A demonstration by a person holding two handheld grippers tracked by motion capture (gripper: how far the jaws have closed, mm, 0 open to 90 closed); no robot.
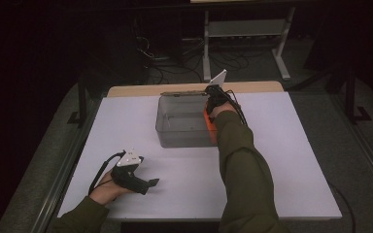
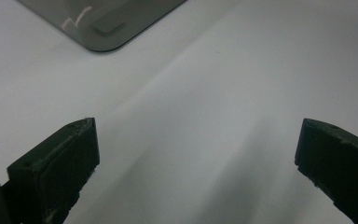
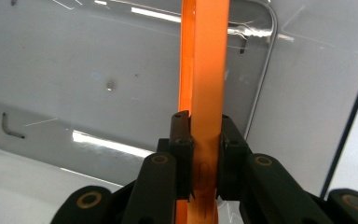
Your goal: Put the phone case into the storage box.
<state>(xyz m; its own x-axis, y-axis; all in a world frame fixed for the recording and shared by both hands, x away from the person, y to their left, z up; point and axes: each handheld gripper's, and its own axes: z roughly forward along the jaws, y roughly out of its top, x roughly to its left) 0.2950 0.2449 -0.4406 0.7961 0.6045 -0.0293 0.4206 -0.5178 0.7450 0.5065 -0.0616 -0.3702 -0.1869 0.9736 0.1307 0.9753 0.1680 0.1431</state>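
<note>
My right tool (image 3: pixel 204 140) is clamped on the orange strip (image 3: pixel 204 70), which hangs on edge over the clear bin (image 1: pixel 182 121) at 12 o'clock on the counter (image 1: pixel 291 160). I judge the main risk is the thin strip slipping or twisting between the pads, since they grip only its faces near one end; it could also catch the bin's wall. My right forearm reaches forward, tool pointing down. The left tool (image 1: pixel 150 183) rests at 7 o'clock, jaws apart, holding nothing.
</note>
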